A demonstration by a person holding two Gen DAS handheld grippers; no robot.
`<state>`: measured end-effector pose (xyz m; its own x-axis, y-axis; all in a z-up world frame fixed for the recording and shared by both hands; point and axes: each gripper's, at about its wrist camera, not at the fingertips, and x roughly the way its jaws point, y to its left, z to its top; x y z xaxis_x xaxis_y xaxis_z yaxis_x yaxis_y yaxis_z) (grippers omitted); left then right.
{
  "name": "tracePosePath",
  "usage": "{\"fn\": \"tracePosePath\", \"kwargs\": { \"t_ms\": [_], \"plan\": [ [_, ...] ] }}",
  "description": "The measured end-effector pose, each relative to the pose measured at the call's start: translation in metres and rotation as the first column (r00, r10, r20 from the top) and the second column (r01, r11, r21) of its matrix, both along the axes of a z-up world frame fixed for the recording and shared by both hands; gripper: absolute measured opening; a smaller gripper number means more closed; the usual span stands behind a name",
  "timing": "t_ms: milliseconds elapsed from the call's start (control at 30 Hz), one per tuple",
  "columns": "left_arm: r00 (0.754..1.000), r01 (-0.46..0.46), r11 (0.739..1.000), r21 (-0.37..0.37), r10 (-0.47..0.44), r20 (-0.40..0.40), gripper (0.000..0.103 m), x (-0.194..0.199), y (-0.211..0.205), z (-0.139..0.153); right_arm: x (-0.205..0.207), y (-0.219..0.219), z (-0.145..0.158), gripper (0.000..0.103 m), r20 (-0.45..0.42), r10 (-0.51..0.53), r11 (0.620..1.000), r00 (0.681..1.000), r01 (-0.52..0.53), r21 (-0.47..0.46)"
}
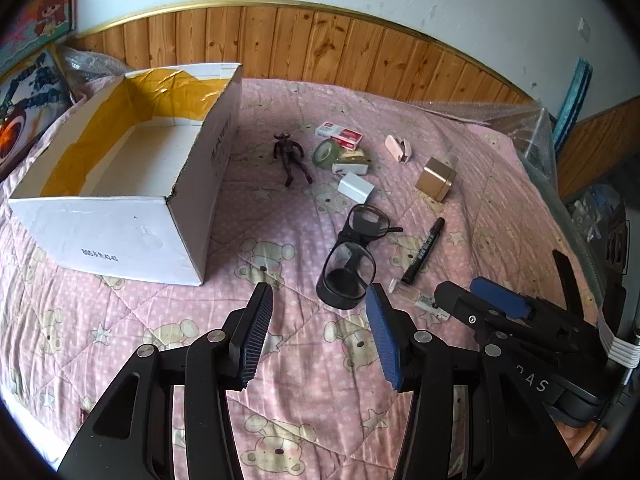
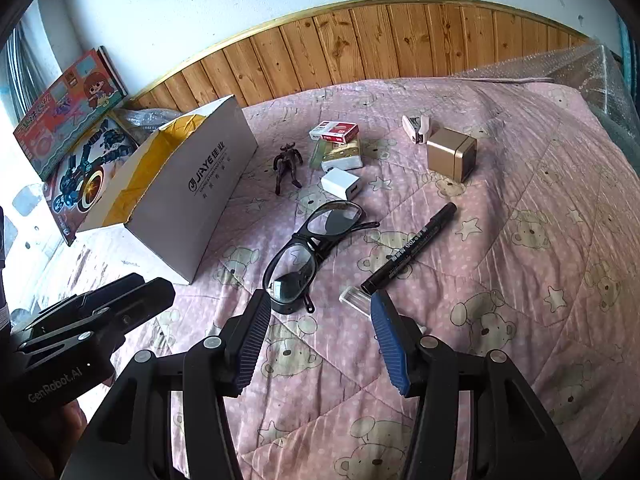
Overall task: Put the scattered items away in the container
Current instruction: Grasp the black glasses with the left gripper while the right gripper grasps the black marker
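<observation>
A white cardboard box (image 1: 120,216) (image 2: 192,184) with yellow lining stands open and empty on the pink quilt. To its right lie black glasses (image 1: 352,256) (image 2: 312,248), a black marker (image 1: 424,250) (image 2: 408,248), a small clear case (image 2: 356,298), a dark figurine (image 1: 292,156) (image 2: 286,166), a white charger (image 1: 356,188) (image 2: 340,184), a gold cube (image 1: 436,178) (image 2: 450,154), a red-and-white packet (image 1: 340,134) and a pink stapler (image 1: 398,148). My left gripper (image 1: 319,292) (image 2: 154,280) hovers open before the glasses. My right gripper (image 2: 320,296) (image 1: 458,286) hovers open beside it, holding nothing.
A green tape roll (image 1: 326,152) and another small carton sit by the packet. Toy boxes (image 2: 76,120) lean on the wall behind the cardboard box. Bubble wrap (image 1: 520,120) lines the bed's right edge. Wood panelling (image 1: 320,48) backs the bed.
</observation>
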<state>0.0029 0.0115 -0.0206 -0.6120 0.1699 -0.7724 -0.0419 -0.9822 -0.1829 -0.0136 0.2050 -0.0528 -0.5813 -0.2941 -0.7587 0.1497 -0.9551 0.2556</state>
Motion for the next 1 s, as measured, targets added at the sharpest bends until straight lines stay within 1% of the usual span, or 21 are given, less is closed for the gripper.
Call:
{"fn": "tracePosePath", "kwargs": {
  "t_ms": [367, 467, 733, 1000],
  "plan": [
    [0.999, 0.009, 1.000, -0.006, -0.009, 0.050, 0.051, -0.021, 0.002, -0.021, -0.021, 0.006, -0.019, 0.055, 0.072, -0.027, 0.999, 0.997, 0.029, -0.026],
    [0.998, 0.014, 1.000, 0.001, -0.014, 0.060, 0.051, -0.029, 0.002, -0.026, -0.031, 0.007, -0.024, 0.055, 0.087, -0.030, 0.999, 0.996, 0.032, -0.025],
    [0.994, 0.057, 0.998, 0.038, -0.061, 0.088, 0.051, -0.052, 0.014, -0.041, -0.062, 0.027, -0.042, 0.054, 0.150, -0.096, 0.995, 0.984, 0.098, -0.006],
    [0.986, 0.126, 0.992, -0.010, -0.124, 0.114, 0.051, -0.093, 0.045, -0.059, -0.089, 0.047, -0.064, 0.050, 0.220, -0.140, 0.990, 0.965, 0.139, 0.020]
  ]
}}
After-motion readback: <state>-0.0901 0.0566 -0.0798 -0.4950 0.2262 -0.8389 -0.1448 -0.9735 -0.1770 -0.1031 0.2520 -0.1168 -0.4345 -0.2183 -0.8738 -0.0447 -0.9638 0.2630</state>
